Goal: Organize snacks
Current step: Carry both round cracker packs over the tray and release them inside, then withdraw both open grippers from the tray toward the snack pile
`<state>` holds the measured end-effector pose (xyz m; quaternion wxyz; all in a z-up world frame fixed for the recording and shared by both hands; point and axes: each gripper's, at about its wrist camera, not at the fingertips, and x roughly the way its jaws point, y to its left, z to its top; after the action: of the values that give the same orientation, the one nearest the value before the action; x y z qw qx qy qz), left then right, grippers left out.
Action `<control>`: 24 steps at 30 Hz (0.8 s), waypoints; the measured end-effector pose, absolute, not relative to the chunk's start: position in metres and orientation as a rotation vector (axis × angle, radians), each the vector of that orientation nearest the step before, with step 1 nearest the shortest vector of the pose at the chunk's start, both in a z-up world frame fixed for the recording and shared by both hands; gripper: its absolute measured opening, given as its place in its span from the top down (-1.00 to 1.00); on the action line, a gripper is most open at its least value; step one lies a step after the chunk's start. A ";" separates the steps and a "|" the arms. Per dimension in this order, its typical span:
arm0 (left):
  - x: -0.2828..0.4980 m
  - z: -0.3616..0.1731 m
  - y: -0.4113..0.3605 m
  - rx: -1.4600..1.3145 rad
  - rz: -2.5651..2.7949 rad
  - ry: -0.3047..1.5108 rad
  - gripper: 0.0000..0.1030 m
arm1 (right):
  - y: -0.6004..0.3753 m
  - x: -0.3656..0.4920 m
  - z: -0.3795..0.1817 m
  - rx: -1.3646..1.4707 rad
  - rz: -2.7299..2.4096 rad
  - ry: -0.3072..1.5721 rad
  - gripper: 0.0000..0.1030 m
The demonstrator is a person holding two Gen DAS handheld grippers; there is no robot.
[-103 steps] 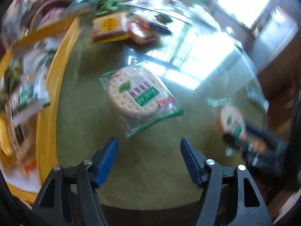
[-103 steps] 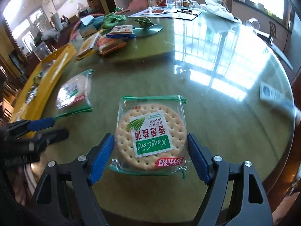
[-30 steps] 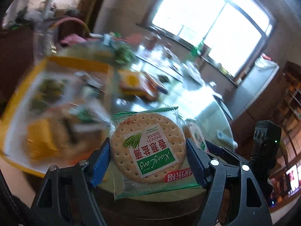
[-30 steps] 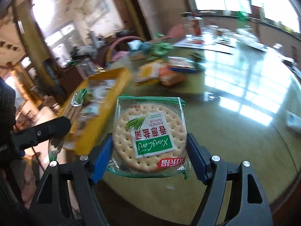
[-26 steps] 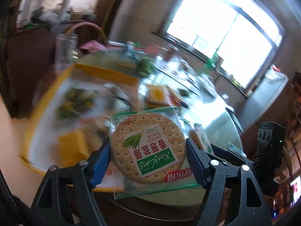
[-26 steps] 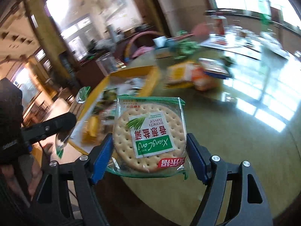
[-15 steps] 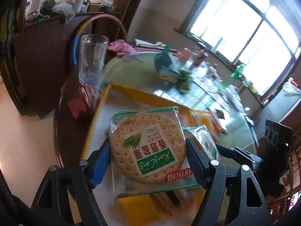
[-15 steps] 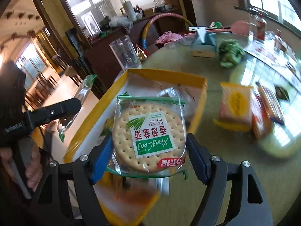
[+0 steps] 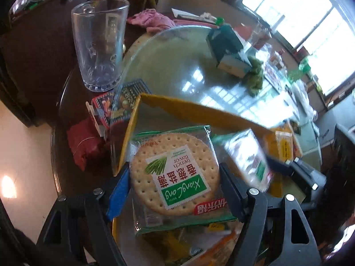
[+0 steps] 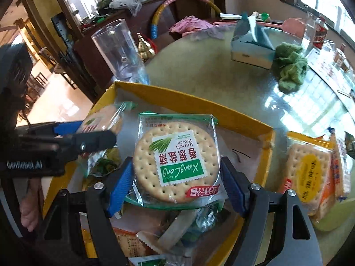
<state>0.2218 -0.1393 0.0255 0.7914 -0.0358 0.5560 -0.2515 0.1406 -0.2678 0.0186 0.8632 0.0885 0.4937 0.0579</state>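
Observation:
My left gripper [image 9: 174, 187] is shut on a round XiangLong cracker pack [image 9: 175, 175] and holds it above the yellow tray [image 9: 186, 107]. My right gripper [image 10: 176, 182] is shut on a second cracker pack [image 10: 176, 159], also above the tray [image 10: 193, 104]. The tray holds several snack packs [image 10: 168, 237]. In the right wrist view the left gripper [image 10: 95, 140] and its pack [image 10: 104, 116] show at the left. In the left wrist view the right gripper's pack [image 9: 246, 155] is blurred at the right.
A tall clear glass [image 9: 99, 44] stands beyond the tray's far left corner beside a small printed box [image 9: 115, 106]. Yellow and orange snack packs [image 10: 310, 173] lie on the glass table right of the tray. A tissue box [image 10: 250, 46] and a green cloth [image 10: 288, 68] sit farther back.
Both grippers picked a cracker pack off the table and carried it left, over the yellow tray. In the last half second both have come closer to the tray.

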 end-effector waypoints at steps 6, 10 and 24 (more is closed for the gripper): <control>0.228 0.034 -0.123 -0.233 -0.532 1.200 -0.57 | -0.281 0.122 0.039 0.265 0.152 0.957 -0.68; 0.191 0.060 -0.121 -0.208 -0.477 1.069 -0.57 | -0.303 0.076 0.072 0.321 0.156 0.849 -0.69; -0.040 0.081 -0.218 -0.096 -0.568 0.697 -0.57 | -0.420 -0.158 0.045 0.570 -0.034 0.682 -0.71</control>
<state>-0.0398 -0.2178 0.0814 0.8995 -0.0465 0.3366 -0.2745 -0.1576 -0.4203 0.0448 0.9029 0.2755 0.3297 -0.0163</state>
